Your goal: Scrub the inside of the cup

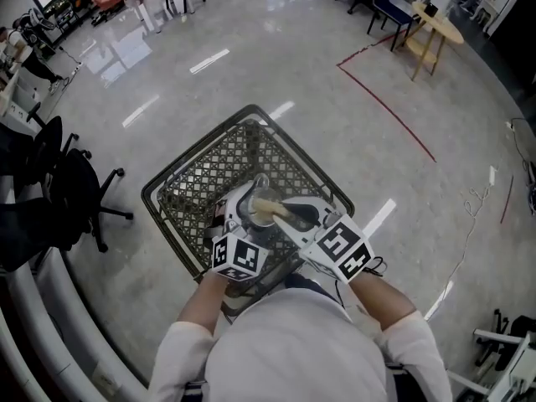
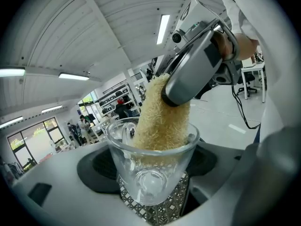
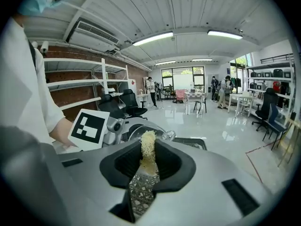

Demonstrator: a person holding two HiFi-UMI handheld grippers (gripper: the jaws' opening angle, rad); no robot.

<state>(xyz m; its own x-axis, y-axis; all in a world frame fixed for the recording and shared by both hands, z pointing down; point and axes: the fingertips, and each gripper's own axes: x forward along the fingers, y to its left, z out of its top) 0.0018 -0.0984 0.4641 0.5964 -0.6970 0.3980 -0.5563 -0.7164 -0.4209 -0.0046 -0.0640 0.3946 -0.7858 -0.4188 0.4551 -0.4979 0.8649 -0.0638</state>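
A clear glass cup [image 2: 151, 166] is clamped between the jaws of my left gripper [image 2: 153, 192], its mouth facing away from the camera. A pale yellow loofah scrubber [image 2: 162, 119] reaches down into the cup. My right gripper [image 3: 143, 180] is shut on the scrubber [image 3: 147, 150], whose far end points toward the cup's rim [image 3: 146, 132]. In the head view both grippers meet above a wire basket, the left gripper [image 1: 243, 224] holding the cup [image 1: 255, 203] and the right gripper [image 1: 293, 218] pushing the scrubber [image 1: 270, 208] into it.
A dark wire-mesh basket [image 1: 209, 170] stands on the glossy floor right below the grippers. A black office chair [image 1: 71, 191] is at the left. A small wooden table [image 1: 435, 28] and red floor tape [image 1: 389, 111] lie farther off.
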